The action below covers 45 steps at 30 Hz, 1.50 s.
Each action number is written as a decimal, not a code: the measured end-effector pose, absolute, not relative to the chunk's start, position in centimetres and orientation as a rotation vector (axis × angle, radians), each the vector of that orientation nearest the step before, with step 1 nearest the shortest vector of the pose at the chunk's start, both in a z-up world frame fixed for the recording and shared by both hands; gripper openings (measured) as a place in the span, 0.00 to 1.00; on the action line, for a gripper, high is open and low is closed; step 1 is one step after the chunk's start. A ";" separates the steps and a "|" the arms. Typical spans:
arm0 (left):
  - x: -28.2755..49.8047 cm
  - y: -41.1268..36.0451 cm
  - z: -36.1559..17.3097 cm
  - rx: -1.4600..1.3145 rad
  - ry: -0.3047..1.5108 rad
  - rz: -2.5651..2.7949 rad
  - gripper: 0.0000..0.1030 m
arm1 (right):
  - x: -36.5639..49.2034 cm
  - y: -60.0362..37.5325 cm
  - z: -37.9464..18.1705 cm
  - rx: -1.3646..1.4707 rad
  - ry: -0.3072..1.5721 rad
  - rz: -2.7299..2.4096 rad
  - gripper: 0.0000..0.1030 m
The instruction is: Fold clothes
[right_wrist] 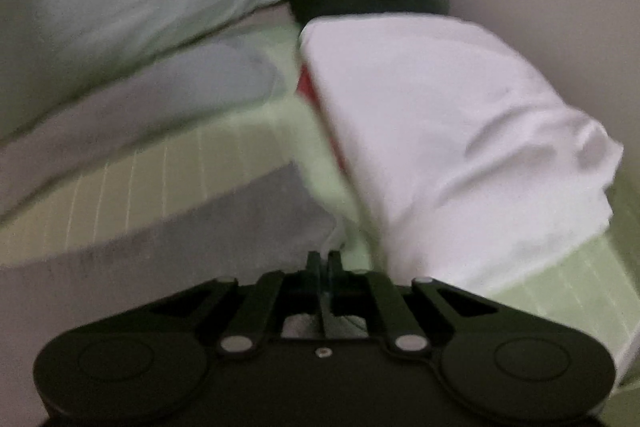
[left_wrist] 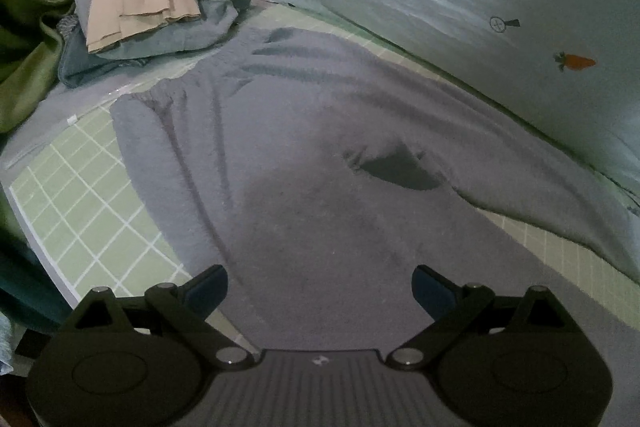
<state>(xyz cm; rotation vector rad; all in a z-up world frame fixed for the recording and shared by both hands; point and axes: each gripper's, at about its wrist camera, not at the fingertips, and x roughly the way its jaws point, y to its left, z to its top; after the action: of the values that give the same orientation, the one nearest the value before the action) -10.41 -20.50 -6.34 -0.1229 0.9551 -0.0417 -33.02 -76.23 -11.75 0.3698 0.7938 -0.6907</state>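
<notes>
Grey garment (left_wrist: 304, 163) | spread flat on green grid mat (left_wrist: 84, 223) | soft, fleecy, limp; best taken at hem/corners | L gripper (left_wrist: 320, 287) jaws wide, hovering above | R gripper (right_wrist: 324, 259) pinched on cloth edge

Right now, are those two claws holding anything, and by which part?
The left claw is open over the grey garment and holds nothing. The right claw is shut at the grey garment's corner edge, apparently pinching it, though blur leaves it uncertain.
</notes>
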 end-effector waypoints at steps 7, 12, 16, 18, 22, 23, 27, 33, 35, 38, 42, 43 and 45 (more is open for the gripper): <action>-10.5 -20.5 -6.7 -0.106 0.960 -0.055 0.95 | -35.6 -77.7 -9.7 0.533 0.653 -0.733 0.56; -10.3 -20.2 -7.6 -0.142 0.985 -0.061 0.95 | -42.1 -77.4 -10.3 0.835 0.558 -0.803 0.59; -10.0 -20.5 -7.9 -0.160 0.994 -0.078 0.95 | -45.3 -76.5 -12.2 1.039 0.541 -0.823 0.59; -9.9 -20.5 -7.9 -0.154 0.992 -0.088 0.95 | -46.1 -75.6 -13.2 1.126 0.530 -0.803 0.59; -9.8 -20.3 -8.0 -0.152 0.994 -0.093 0.95 | -46.2 -74.1 -14.9 1.304 0.507 -0.737 0.59; -9.7 -20.2 -8.0 -0.157 0.996 -0.091 0.95 | -46.0 -73.7 -15.1 1.321 0.508 -0.723 0.60; -9.1 -19.4 -8.3 -0.194 1.011 -0.085 0.95 | -45.3 -73.0 -15.3 1.339 0.508 -0.676 0.63; -7.9 -16.3 -7.8 -0.342 1.001 -0.058 0.95 | -44.3 -72.9 -15.8 1.430 0.459 -0.657 0.66; -7.1 -14.7 -7.8 -0.367 0.998 -0.014 0.95 | -43.9 -72.9 -15.8 1.447 0.449 -0.664 0.67; -5.7 -12.0 -8.0 -0.410 0.996 0.058 0.95 | -43.5 -72.9 -15.2 1.406 0.457 -0.718 0.67; -3.1 -7.9 -8.7 -0.412 0.999 0.162 0.95 | -43.2 -72.7 -14.5 1.354 0.455 -0.807 0.71; -2.3 -7.0 -9.1 -0.414 1.004 0.182 0.95 | -43.0 -72.8 -14.3 1.330 0.460 -0.836 0.72; -0.5 -5.1 -9.8 -0.419 1.014 0.223 0.95 | -42.6 -72.9 -13.8 1.276 0.473 -0.901 0.80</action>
<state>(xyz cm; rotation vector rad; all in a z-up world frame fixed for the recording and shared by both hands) -0.50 -5.10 -9.82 -0.4193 1.0139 0.2232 -42.62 -72.91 -13.83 1.2756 0.4725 -0.9008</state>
